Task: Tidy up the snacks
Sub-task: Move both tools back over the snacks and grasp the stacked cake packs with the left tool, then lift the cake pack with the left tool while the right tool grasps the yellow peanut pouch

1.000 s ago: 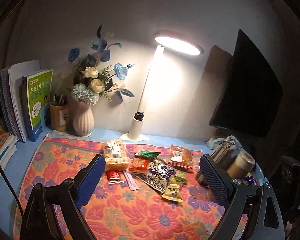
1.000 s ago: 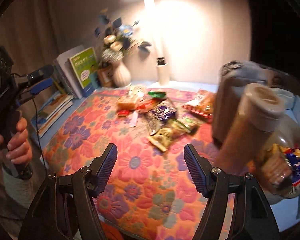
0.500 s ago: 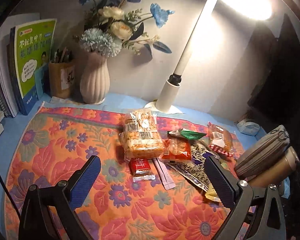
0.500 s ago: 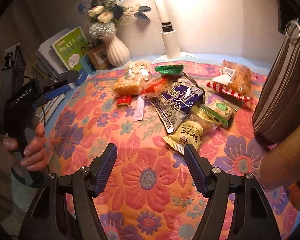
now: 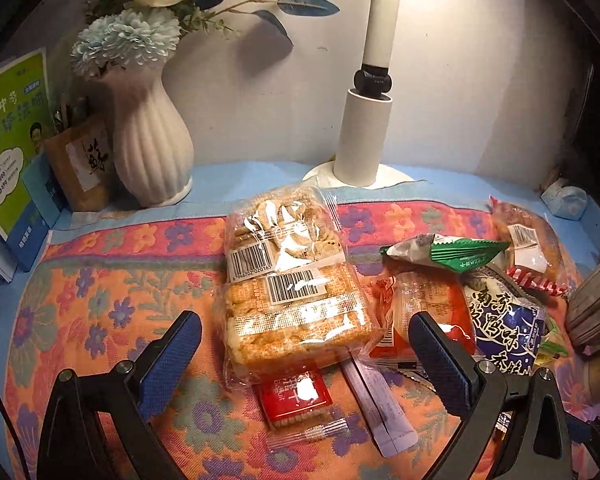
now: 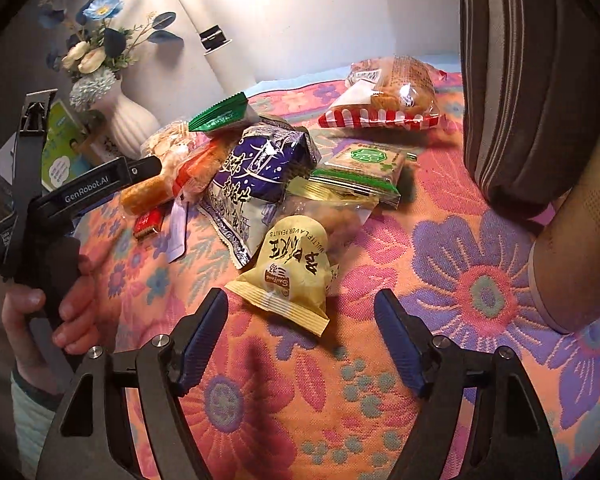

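Observation:
Several snack packets lie in a heap on a flowered cloth (image 5: pixel 100 304). My left gripper (image 5: pixel 304 344) hangs wide open over the near end of a clear pack of golden crackers (image 5: pixel 292 292), its pads apart from the pack; a small red biscuit packet (image 5: pixel 296 396) lies just below. My right gripper (image 6: pixel 300 320) is open, jaws opening, astride the near end of a yellow peanut packet (image 6: pixel 296 276) without pressing it. Behind lie a blue-and-white bag (image 6: pixel 256 176), a green-edged cracker pack (image 6: pixel 360 168) and a red-striped pastry tray (image 6: pixel 388 96).
A white ribbed vase (image 5: pixel 148 140) with flowers, a lamp base (image 5: pixel 364 140), a pen holder (image 5: pixel 80 160) and books (image 5: pixel 8 140) line the back wall. A grey striped pouch (image 6: pixel 532 80) and a tan cylinder (image 6: pixel 572 256) stand at the right. A hand (image 6: pixel 64 304) holds the left gripper's handle.
Both grippers have sunk toward the cloth and closed in on the snacks. The left now brackets the cracker pack, the right the yellow packet. The right jaws stand wider.

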`<state>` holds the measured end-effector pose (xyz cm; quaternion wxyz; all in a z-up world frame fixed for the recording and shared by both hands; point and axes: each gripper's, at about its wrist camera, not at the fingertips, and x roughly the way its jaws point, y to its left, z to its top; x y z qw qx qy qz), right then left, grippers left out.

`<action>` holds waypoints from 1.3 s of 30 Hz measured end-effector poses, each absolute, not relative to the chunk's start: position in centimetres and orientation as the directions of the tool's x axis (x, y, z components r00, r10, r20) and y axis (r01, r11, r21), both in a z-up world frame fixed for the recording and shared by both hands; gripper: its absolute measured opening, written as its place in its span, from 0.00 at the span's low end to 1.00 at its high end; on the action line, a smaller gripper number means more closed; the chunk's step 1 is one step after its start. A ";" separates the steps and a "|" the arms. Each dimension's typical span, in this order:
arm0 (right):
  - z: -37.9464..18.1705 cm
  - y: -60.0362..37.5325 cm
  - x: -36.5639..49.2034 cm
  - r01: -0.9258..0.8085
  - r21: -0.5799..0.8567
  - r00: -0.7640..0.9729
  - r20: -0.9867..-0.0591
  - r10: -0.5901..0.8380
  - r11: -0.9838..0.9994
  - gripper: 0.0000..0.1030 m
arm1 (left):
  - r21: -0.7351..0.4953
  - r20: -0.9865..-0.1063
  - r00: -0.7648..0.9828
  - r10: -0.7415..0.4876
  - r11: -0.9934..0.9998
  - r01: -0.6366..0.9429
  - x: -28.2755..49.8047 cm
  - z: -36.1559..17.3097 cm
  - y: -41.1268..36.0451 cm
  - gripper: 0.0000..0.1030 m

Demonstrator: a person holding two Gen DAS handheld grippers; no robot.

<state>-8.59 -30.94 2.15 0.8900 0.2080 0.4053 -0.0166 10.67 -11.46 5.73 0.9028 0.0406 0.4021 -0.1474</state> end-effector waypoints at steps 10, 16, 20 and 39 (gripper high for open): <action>1.7 -30.2 -6.3 0.237 0.318 0.674 -0.734 0.080 0.918 0.76 | -0.166 -0.743 0.601 -0.293 0.952 0.259 12.0 3.9 -9.5 0.99; 1.5 -29.2 -5.5 0.257 0.239 0.673 -0.739 0.004 0.936 0.70 | -0.188 -0.747 0.585 -0.315 0.945 0.269 12.2 3.6 -9.8 0.82; 1.5 -29.5 -5.7 0.255 0.256 0.684 -0.729 0.013 0.932 0.51 | -0.163 -0.739 0.602 -0.301 0.948 0.274 11.8 3.9 -10.1 0.79; 1.5 -30.0 -13.1 0.068 0.297 0.665 -0.725 0.178 0.953 0.41 | -0.167 -0.664 0.657 -0.357 0.927 0.336 0.5 8.0 -9.0 0.78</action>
